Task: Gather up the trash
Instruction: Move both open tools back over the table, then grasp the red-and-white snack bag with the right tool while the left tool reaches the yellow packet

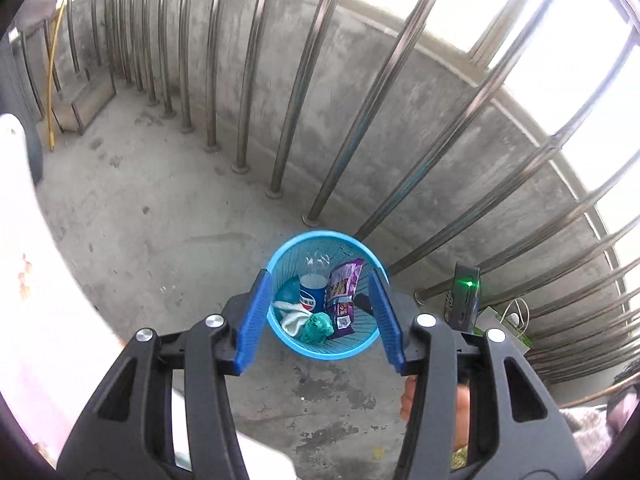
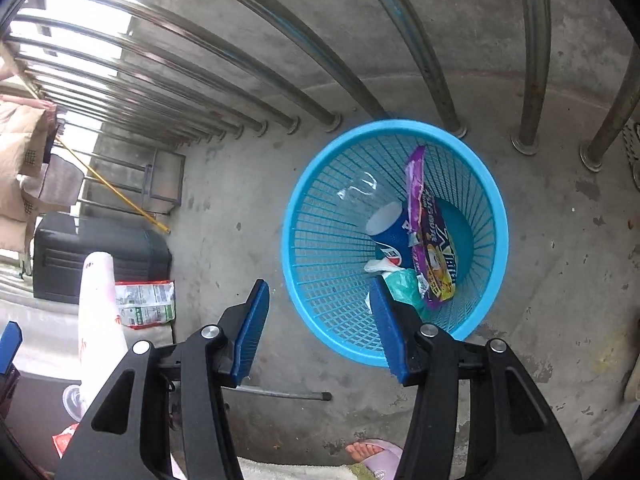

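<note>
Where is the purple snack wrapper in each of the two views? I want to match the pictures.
Left wrist view: purple snack wrapper at lower centre, inside the blue basket, right of the blue cup.
Right wrist view: wrapper right of centre, leaning in the same basket.
Shared landmark: the blue cup.

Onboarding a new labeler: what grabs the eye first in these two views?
The bright blue mesh basket on the grey concrete floor beside the steel railing bars. Inside lie a purple snack wrapper, a blue cup and crumpled green plastic. Both claws, left claw and right claw, hang open and empty above it.
</note>
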Demonstrator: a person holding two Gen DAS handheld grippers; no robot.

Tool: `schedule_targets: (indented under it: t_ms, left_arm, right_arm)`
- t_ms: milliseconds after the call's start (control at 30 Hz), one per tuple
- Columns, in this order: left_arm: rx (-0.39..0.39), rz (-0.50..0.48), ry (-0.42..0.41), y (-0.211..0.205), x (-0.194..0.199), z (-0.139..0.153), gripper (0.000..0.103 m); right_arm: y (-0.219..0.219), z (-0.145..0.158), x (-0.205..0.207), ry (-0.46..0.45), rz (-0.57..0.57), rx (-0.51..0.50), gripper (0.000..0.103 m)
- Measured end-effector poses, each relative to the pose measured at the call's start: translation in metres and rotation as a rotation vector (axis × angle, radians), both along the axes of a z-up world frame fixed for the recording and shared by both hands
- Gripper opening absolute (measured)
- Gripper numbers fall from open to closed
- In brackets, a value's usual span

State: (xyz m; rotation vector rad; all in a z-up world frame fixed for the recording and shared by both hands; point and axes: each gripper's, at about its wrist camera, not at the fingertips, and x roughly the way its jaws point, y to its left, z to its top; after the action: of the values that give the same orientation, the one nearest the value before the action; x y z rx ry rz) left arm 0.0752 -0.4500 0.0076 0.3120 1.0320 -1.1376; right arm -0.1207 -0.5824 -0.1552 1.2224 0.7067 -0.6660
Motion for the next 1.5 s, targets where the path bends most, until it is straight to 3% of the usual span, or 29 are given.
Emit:
schedule_targets:
  t_ms: [133, 267, 500, 633, 767, 900, 1033, 1167, 1300, 1500]
  left_arm:
    - [-0.086, 0.004, -0.109, 0.070, -0.011, 0.035, 0.058]
    - [-0.149, 0.068, -0.124, 0.150, -0.005, 0.055, 0.058]
    - [-0.284, 0.302, -0.196, 0.302, 0.024, 0.100, 0.058]
    - [-0.319, 0.470, -0.223, 0.375, 0.045, 0.102, 0.058]
    - [-0.317, 0.606, -0.172, 0.428, 0.067, 0.086, 0.058]
    - [-0.328, 0.669, -0.114, 0.462, 0.081, 0.068, 0.058]
    - [-0.322, 0.695, -0.050, 0.466, 0.082, 0.040, 0.056]
    - [-0.300, 0.717, 0.004, 0.472, 0.083, 0.016, 0.045]
    - [-0.281, 0.714, 0.048, 0.475, 0.084, 0.000, 0.037]
    - [-0.251, 0.710, 0.121, 0.472, 0.088, -0.026, 0.028]
  right_arm:
    - [0.027, 0.048, 0.009, -0.054, 0.054, -0.105, 0.061]
    - [0.061, 0.088, 0.035, -0.123, 0.198, -0.157, 0.061]
    - [0.135, 0.165, 0.100, -0.271, 0.494, -0.271, 0.064]
    - [0.178, 0.184, 0.138, -0.311, 0.633, -0.261, 0.065]
    - [0.219, 0.196, 0.168, -0.314, 0.745, -0.252, 0.065]
    - [0.252, 0.205, 0.185, -0.303, 0.828, -0.272, 0.065]
    - [0.274, 0.215, 0.191, -0.316, 0.870, -0.271, 0.065]
    - [0.299, 0.223, 0.184, -0.392, 0.971, -0.279, 0.065]
    - [0.329, 0.222, 0.180, -0.403, 1.097, -0.283, 0.065]
    - [0.368, 0.208, 0.184, -0.310, 1.174, -0.331, 0.066]
